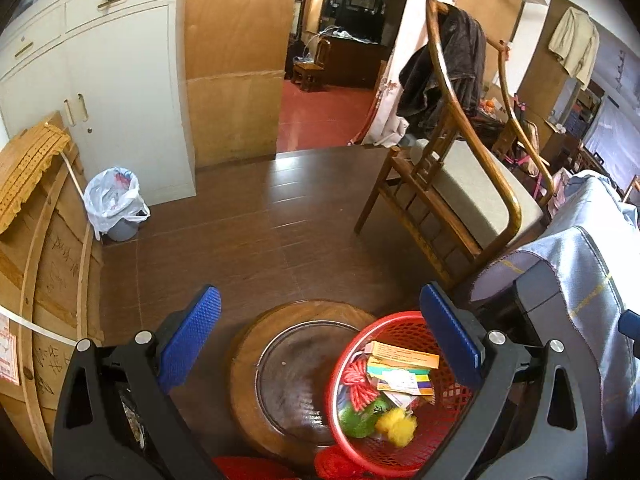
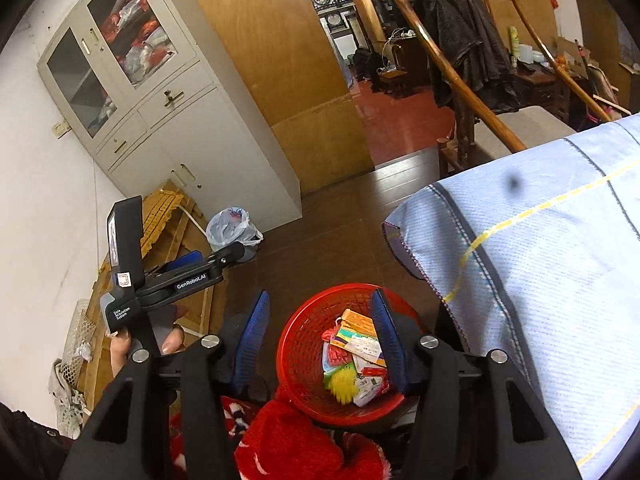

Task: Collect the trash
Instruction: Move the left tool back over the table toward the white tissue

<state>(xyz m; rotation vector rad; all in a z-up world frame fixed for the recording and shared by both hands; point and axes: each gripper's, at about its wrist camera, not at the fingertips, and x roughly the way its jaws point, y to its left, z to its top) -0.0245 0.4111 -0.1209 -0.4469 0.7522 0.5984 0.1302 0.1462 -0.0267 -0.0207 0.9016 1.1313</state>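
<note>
Both grippers stood open and empty over the red basket of collected trash on a round wooden stool, the right gripper needing only to clear the rim, a blue-draped table crowding one side and the lined bin standing well apart from the left gripper.

The left claw reads "GenRobot.AI" on its arm and "Data Acquisition System" on its handle.

A wooden armchair stands near a grey metal cabinet
</note>
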